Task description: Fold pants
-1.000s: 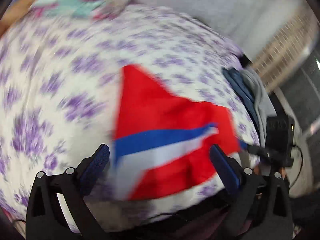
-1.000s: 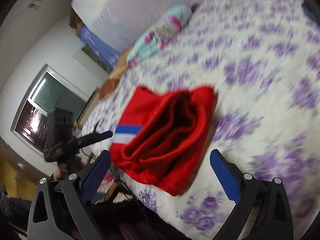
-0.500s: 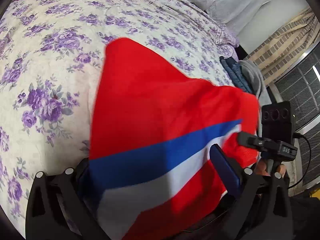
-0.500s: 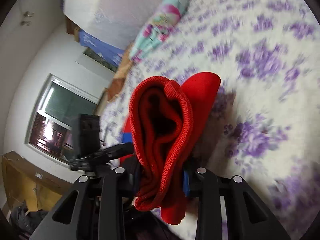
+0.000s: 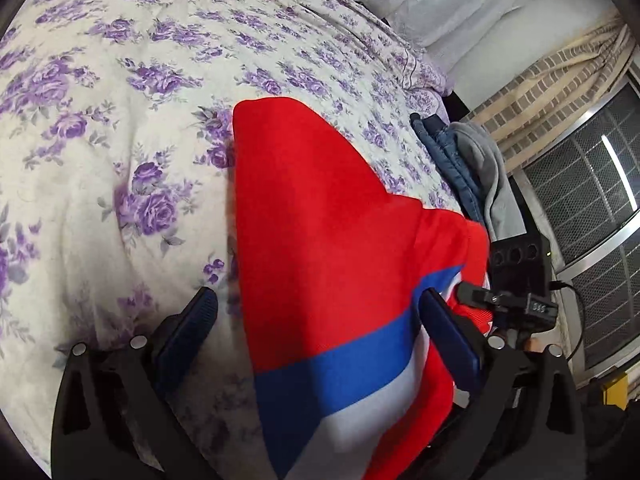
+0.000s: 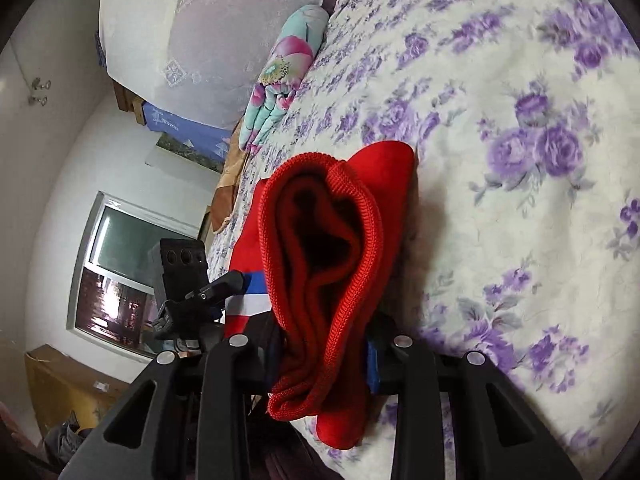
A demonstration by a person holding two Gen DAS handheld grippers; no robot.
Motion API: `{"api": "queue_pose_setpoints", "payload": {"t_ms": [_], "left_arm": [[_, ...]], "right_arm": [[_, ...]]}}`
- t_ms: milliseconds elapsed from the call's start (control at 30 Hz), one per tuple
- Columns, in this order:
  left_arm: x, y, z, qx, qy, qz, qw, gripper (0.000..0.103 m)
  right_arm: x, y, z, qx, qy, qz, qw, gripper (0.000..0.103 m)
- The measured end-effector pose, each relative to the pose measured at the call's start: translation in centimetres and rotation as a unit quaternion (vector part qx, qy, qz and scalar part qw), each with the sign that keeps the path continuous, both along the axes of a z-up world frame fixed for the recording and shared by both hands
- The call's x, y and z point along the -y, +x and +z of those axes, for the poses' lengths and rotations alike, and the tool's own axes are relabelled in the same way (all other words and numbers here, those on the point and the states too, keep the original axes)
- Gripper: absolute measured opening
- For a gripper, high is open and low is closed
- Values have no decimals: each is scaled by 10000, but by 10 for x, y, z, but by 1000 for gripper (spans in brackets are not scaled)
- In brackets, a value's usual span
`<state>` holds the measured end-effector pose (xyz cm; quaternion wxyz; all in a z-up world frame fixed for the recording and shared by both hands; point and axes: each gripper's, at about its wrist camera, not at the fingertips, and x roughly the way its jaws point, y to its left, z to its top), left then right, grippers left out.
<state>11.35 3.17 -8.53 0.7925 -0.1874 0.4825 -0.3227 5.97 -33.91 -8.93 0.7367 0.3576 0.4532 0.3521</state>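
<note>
The red pants with a blue and a white stripe lie folded on the floral bed cover near its edge. My left gripper is open, its blue pads on either side of the striped end, which lies between the jaws. My right gripper is shut on the ribbed red waistband and holds it bunched and upright. The right gripper's body shows beyond the pants in the left wrist view, and the left gripper's body shows in the right wrist view.
The bed cover is white with purple flowers. A folded blue and grey pile of clothes lies at the bed's right edge. A rolled floral quilt lies at the far end. A barred window and a curtain stand beside the bed.
My right gripper closed on the waistband and lifted it upright. My left gripper moved in over the striped end and stayed open, with the cloth now lying more to its right.
</note>
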Motion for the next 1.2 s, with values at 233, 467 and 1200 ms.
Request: {"api": "queue_pose_setpoints", "payload": {"t_ms": [233, 467, 1200], "left_arm": [[1, -23, 36, 367, -211, -37, 9991, 38], [15, 3, 58, 398, -146, -29, 9991, 38], [-5, 284, 76, 312, 1030, 1681, 9799, 88]], "right_arm": [[-2, -11, 25, 493, -1, 55, 9988, 33], [5, 19, 48, 471, -94, 75, 9988, 33], [20, 268, 100, 1667, -2456, -1862, 9366, 79]]}}
